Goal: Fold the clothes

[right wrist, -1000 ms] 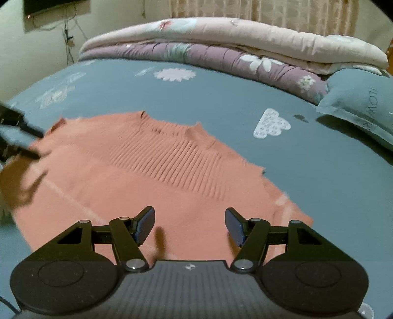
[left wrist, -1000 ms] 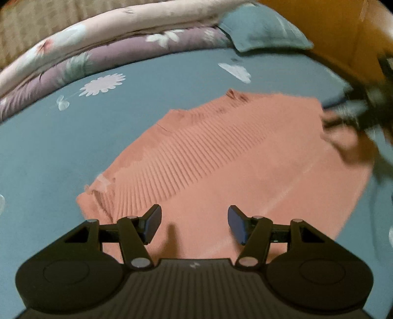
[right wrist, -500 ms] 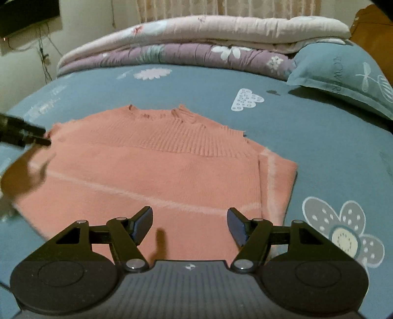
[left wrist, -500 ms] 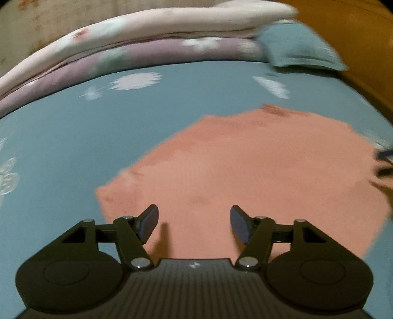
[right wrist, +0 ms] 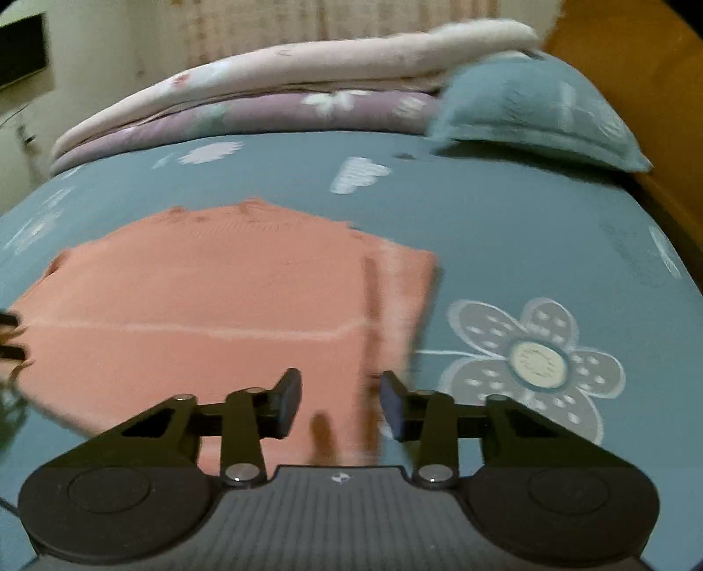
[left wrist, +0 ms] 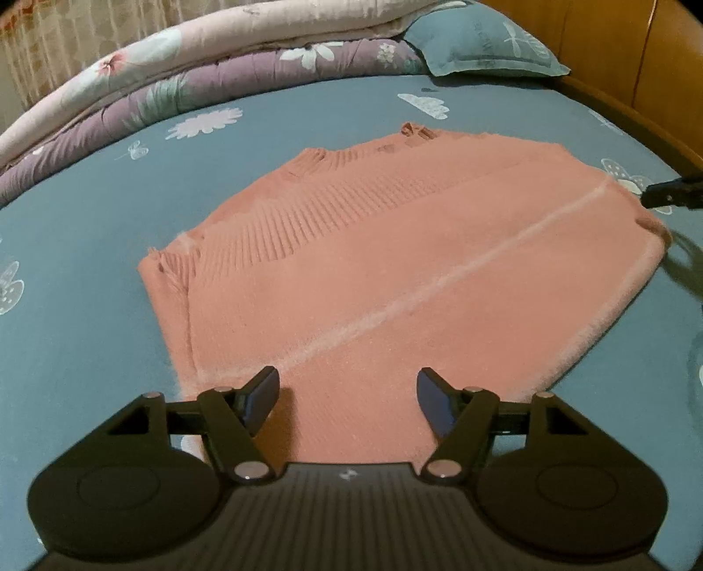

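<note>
Salmon-pink knitted sweater (left wrist: 395,272) lying flat on the teal flowered bed sheet (left wrist: 88,307), sleeves already turned in so that the garment forms a compact block; ribbed neckline toward the stacked quilts (left wrist: 197,66) and the pillow (left wrist: 483,39) at the head of the bed. A pale crease line runs across the body of the knit.

My left gripper (left wrist: 347,404) hangs over the near hem with its fingers spread wide apart, holding nothing. My right gripper (right wrist: 340,406) sits over the near right corner of the sweater (right wrist: 211,298), its fingers parted by a narrower gap and likewise empty; this view is motion-blurred, so whether the tips touch the cloth cannot be told.

Step in hand, as I judge it: positioning both tools at the hem for the next crosswise fold. The next move calls for lowering each pair of fingers onto the hem edge, closing on all layers together, then lifting evenly and carrying the hem toward the neckline, keeping the tucked sleeves from sliding out.
</note>
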`<state>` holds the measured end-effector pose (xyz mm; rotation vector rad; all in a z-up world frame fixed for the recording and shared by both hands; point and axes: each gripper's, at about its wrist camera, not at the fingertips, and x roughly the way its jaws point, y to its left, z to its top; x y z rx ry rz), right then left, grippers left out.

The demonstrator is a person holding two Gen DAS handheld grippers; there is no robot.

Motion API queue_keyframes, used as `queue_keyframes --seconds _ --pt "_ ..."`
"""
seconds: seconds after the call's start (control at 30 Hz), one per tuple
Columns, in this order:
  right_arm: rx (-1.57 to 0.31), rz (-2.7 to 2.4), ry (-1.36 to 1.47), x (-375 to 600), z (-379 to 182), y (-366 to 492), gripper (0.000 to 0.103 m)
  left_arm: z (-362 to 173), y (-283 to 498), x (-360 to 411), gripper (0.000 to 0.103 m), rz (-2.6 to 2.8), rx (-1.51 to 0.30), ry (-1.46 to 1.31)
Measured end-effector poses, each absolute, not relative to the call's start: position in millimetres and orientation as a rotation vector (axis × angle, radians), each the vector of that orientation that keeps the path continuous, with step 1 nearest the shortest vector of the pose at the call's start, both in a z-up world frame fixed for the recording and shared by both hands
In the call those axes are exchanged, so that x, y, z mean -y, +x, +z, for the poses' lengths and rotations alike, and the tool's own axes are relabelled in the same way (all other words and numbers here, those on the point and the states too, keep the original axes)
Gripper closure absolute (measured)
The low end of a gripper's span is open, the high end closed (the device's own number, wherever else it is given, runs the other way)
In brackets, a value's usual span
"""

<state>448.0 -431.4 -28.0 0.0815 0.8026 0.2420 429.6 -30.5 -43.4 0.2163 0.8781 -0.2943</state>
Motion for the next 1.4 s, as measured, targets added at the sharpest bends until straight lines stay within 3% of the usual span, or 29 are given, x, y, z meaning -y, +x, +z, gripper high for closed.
queue_keyframes --seconds 0.03,0.13,0.2,0.27,0.33,0.7,0.93,1.17,1.23,1.3,1.33,1.4 --pt "-0.809 0.239 0.112 438 -32 451 0.06 -45 428 30 0.033 -0.296 -0.881 0.215" --pt "-0.828 0.239 0.204 456 -43 460 0.078 -47 425 32 0.033 -0.293 -0.891 0.219" --pt "-0.846 0.263 0.211 451 -48 464 0.079 -47 425 35 0.033 -0.295 -0.895 0.224" --pt "-0.858 0.264 0.203 447 -53 469 0.089 -46 427 37 0.033 -0.304 -0.894 0.232" --pt "-0.851 0.269 0.217 447 -50 467 0.091 -44 427 39 0.033 -0.307 -0.895 0.252" --pt "-0.864 0.228 0.237 461 -44 451 0.088 -46 428 31 0.029 -0.327 -0.925 0.241" --pt "-0.677 0.227 0.081 431 3 477 0.082 -31 446 48 0.029 -0.361 -0.852 0.312" --pt "-0.783 0.272 0.001 396 -45 540 0.084 -52 446 58 0.028 -0.422 -0.911 0.304" --pt "-0.773 0.242 0.012 409 -50 549 0.081 -51 442 54 0.024 -0.407 -0.912 0.302" --pt "-0.782 0.202 0.024 421 -50 555 0.1 -50 438 49 0.024 -0.392 -0.913 0.301" --pt "-0.79 0.184 0.031 426 -48 557 0.101 -49 436 47 0.024 -0.385 -0.914 0.3" --pt "-0.79 0.189 0.038 422 -42 552 0.088 -48 432 42 0.024 -0.37 -0.915 0.299"
